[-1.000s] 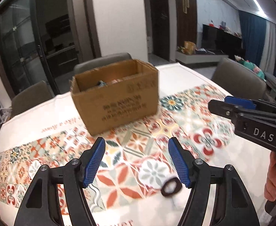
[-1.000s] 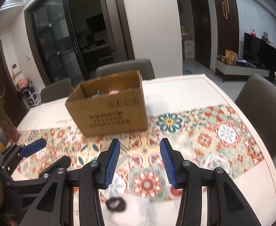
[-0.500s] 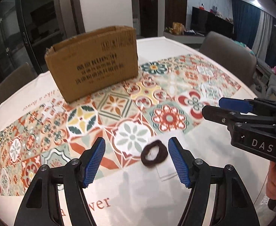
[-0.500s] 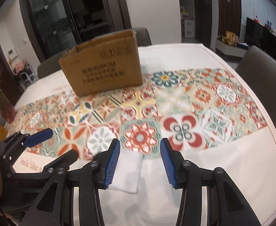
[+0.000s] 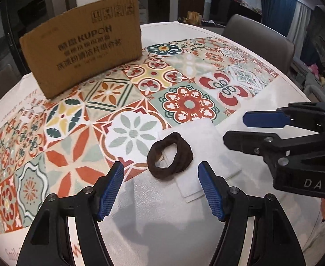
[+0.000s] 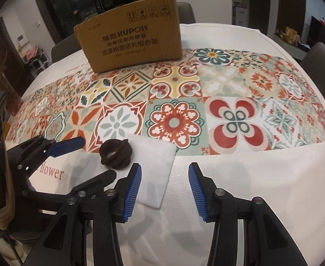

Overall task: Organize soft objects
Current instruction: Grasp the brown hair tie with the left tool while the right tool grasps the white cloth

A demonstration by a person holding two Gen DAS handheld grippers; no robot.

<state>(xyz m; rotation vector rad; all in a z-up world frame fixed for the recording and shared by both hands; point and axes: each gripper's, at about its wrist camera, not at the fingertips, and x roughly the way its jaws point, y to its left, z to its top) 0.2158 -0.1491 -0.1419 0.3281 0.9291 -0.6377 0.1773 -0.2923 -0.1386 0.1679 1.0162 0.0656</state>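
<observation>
As both wrist views drop from a high look into the cardboard box a second ago to a low pass over the tablecloth-covered surface, the left hand-held gripper now hangs with its blue pads spread wide and nothing between them, a dark brown scrunchie lying just ahead of its fingertips. The scrunchie rests on a folded white cloth that reaches forward and to the right of that gripper. Coming in from its right, the right hand-held gripper is likewise released and empty, the cloth's near corner sitting just off its left pad and the scrunchie farther forward-left. The box, upright and well ahead of both tools at the far side of the patterned runner, has receded as the tools came down. Judged from this, the reach for the next soft items has begun: the left tool appears lined up on the scrunchie, the right on the cloth, and neither has been lifted yet.
</observation>
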